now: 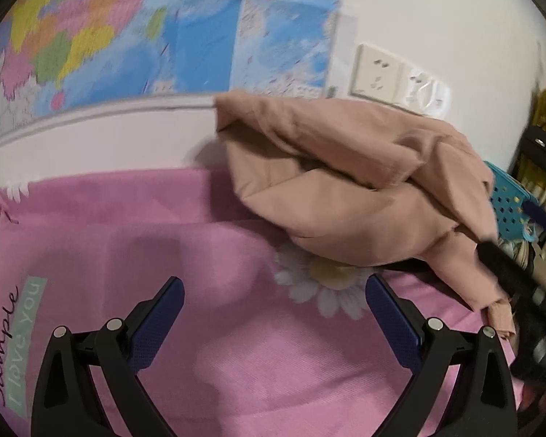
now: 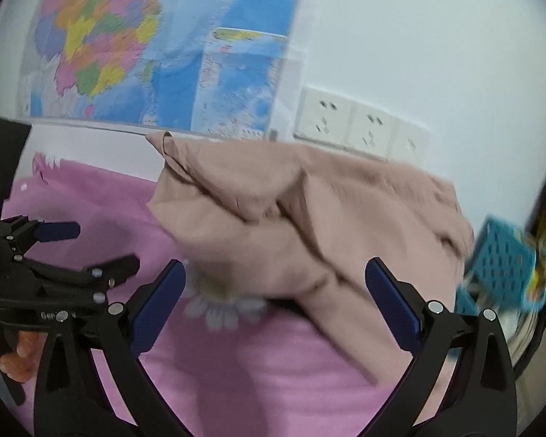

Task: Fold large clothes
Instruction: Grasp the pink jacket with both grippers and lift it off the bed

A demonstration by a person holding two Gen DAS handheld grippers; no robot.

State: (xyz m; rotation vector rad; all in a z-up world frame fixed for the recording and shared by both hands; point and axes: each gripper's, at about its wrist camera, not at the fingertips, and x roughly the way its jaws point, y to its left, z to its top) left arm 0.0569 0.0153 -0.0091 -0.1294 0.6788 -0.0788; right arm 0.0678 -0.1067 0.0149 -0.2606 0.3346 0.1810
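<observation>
Both grippers are nearest: left gripper [image 1: 275, 313] and right gripper [image 2: 275, 302], each with jaws spread wide and nothing between the blue pads, hovering over the pink bedsheet [image 1: 163, 247]. Beige garment [image 1: 349, 189] lies bunched in thick folds at the far side of the sheet, near the wall under the map [image 1: 127, 25], partly covering a daisy print [image 1: 327, 284]. Open jaws suggest both are set up for a fresh grab. Right-wrist view is blurred, so the garment's edges and type are hard to tell. Blue basket [image 2: 506, 255] sits beside it.
</observation>
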